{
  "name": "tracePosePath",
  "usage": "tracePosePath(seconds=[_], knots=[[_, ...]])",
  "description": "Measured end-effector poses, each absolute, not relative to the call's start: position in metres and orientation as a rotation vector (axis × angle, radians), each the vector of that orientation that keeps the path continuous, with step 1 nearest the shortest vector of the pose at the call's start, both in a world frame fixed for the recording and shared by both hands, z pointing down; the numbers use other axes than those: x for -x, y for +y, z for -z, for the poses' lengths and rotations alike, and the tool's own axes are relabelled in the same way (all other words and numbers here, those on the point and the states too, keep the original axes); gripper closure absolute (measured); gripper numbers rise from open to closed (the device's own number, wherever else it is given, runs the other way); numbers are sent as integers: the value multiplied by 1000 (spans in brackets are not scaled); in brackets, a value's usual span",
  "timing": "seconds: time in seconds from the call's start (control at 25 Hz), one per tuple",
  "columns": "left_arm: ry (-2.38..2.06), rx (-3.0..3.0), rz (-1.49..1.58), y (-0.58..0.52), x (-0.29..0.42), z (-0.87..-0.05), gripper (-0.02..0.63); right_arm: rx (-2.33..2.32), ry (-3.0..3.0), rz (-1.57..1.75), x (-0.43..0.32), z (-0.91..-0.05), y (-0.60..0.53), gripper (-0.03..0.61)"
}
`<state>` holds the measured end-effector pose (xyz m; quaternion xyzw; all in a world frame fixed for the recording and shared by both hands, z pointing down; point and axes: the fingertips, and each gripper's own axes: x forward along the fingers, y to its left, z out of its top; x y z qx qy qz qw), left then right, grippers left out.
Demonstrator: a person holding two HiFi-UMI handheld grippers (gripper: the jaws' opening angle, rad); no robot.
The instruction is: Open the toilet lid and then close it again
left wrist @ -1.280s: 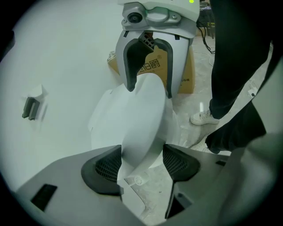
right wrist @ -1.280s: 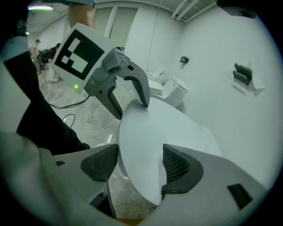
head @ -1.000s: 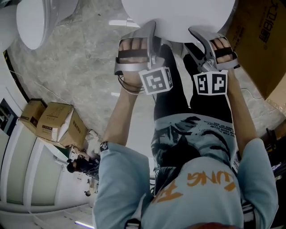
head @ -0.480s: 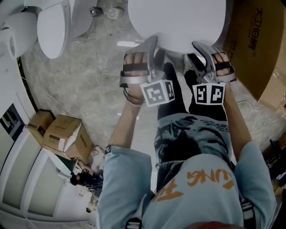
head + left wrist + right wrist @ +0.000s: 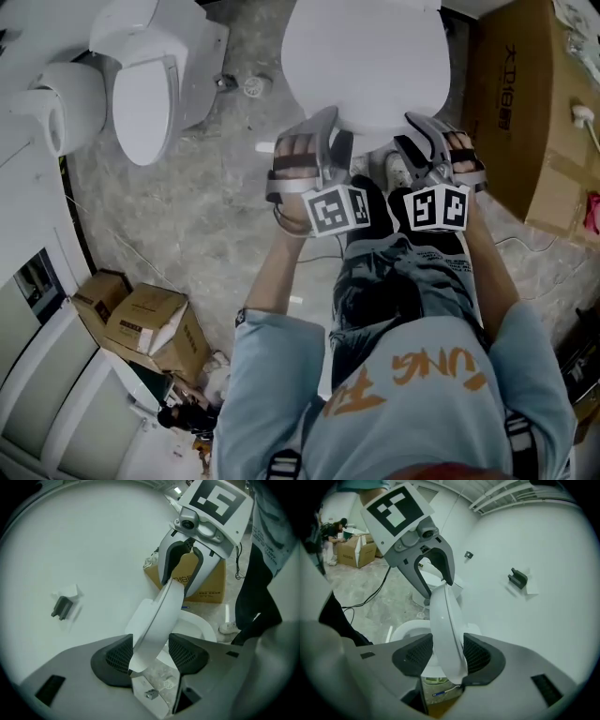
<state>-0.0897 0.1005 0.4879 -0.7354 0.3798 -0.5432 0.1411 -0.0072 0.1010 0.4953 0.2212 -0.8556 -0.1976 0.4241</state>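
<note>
- Within the last second both pairs of jaws have been closing. Over that time the toilet lid has been raised off the bowl rim, which is now exposed beneath it.
- The left gripper is clamped on the lid's front edge, just left of its middle. The right gripper is clamped on the same edge just right of the middle.
- In both gripper views the lid's lip is sandwiched between the pads. How firmly the left gripper's outer pad bears on it cannot quite be settled.
- The opening half of the task is judged to be under way. The lid is tilted and only partly raised, not yet upright, and the closing has not been started.
- The lid is seen as a thin, smooth, glossy white shell, oval in outline, with a rounded, down-curved lip. It is probably plastic.
- The pads are dark and cross-hatched, and are set in matte grey gripper bodies.
- The floor is grey, veined stone. A brown cardboard box is stood near the toilet's right side, and a second toilet well apart on the left.
</note>
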Motion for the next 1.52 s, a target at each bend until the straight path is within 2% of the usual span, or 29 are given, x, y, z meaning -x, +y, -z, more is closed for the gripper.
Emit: tracePosePath(seconds=[0.48, 0.6, 0.76, 1.52], knots=[[1080, 2141, 1274, 18, 80, -389, 385, -854, -2142, 475, -4, -398, 18, 368], [1098, 2128, 1191, -10, 76, -366, 404, -944, -2132, 489, -8, -375, -8, 388], [1101, 2104, 1125, -39, 70, -347, 466, -1035, -2108, 507, -9, -356, -36, 465], [1119, 1950, 1000, -200, 52, -288, 520, -1318, -1979, 584, -27, -296, -190, 515]])
